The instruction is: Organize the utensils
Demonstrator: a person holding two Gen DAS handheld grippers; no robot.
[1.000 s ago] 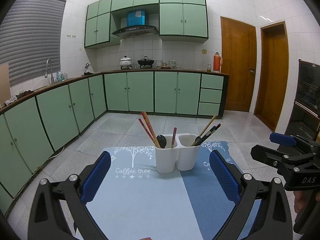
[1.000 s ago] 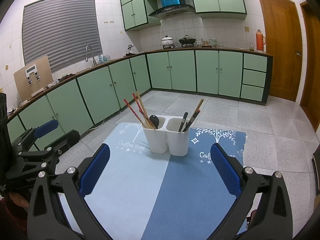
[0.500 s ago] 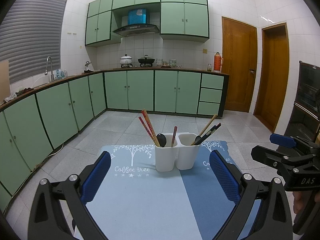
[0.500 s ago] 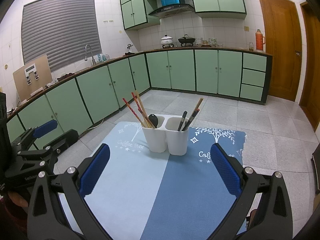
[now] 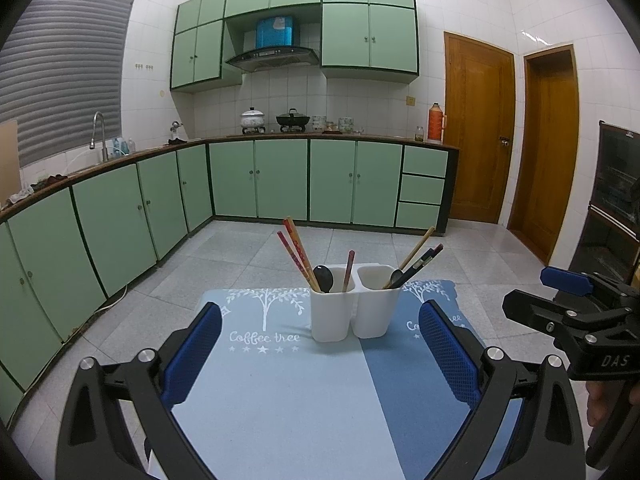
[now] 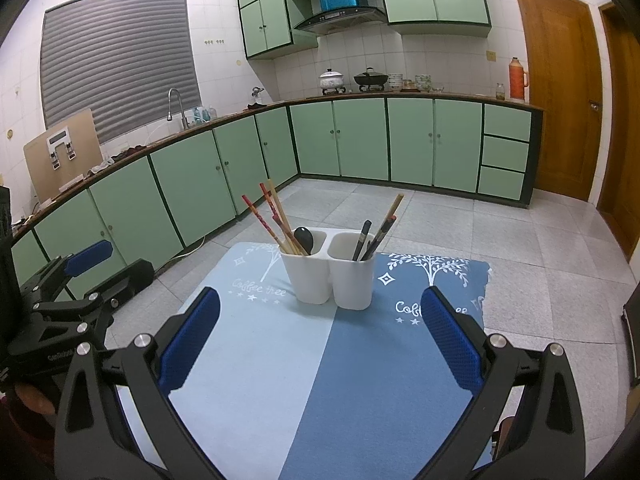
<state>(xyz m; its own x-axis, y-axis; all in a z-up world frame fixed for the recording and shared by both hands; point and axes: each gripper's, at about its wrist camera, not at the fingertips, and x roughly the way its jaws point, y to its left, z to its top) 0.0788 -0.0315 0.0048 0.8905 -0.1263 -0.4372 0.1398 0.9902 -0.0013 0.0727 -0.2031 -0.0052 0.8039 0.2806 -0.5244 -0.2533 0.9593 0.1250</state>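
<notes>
Two white holder compartments, joined side by side, stand upright on a blue two-tone mat (image 5: 280,400) covering the surface. Utensil holder (image 5: 354,308) sits ahead of both grippers, roughly centred betw. each pair of blue-padded jaws but well apart from them, nothing touching it. Left compartment: red chopsticks (image 5: 294,250) leaning left, black spoon (image 5: 324,278), one more reddish stick. Right compartment: wooden chopstick (image 5: 418,248) and dark utensils leaning right. Left gripper (image 5: 320,356): jaws wide, empty. Right gripper (image 6: 320,340): jaws wide, empty too. In left wrist view the right gripper shows at the right edge, w/ part of a hand (image 5: 600,400) under it. Green cabinets (image 5: 280,180) line the far wall.
</notes>
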